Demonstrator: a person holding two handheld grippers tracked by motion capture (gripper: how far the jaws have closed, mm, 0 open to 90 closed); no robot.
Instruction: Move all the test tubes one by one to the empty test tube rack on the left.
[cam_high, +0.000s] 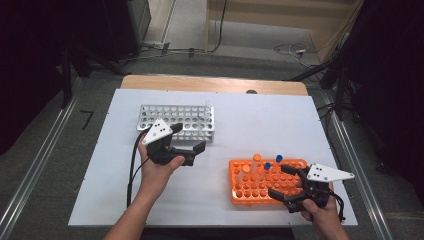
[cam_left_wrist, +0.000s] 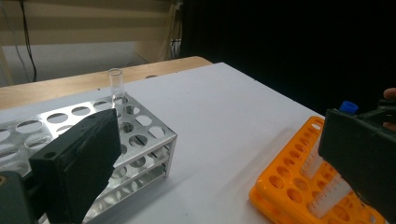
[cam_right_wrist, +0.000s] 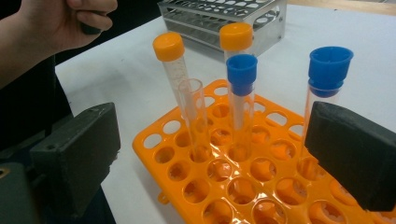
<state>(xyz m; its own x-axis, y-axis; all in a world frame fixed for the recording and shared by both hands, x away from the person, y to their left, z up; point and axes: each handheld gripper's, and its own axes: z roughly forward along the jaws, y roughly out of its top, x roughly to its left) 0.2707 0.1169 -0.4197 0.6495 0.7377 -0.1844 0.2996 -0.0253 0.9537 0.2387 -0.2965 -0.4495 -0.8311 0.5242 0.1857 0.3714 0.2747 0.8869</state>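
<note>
Orange rack (cam_high: 260, 182) sits near the table's (cam_high: 250, 130) right front, holding capped and open tubes. The right hand-held gripper (cam_high: 290, 184) hovers at its edge, jaws spread wide, gripping nothing. The left hand-held gripper (cam_high: 189, 138), released too, hangs beside the metal rack (cam_high: 176, 121), where one clear tube (cam_left_wrist: 115, 88) stands.

A glossy orange plastic tube rack (cam_right_wrist: 261, 177) is seen, its surface catching highlights. Clear, smooth tubes (cam_right_wrist: 194, 119) are capped in matt orange (cam_right_wrist: 168, 45) and blue plastic (cam_right_wrist: 241, 70). A perforated silver metal rack (cam_left_wrist: 135, 140) is given a dull sheen. The white tabletop (cam_high: 260, 125) looks matt, edged by pale wood (cam_high: 210, 83). Black gripper pads (cam_right_wrist: 77, 151) appear rough.
</note>
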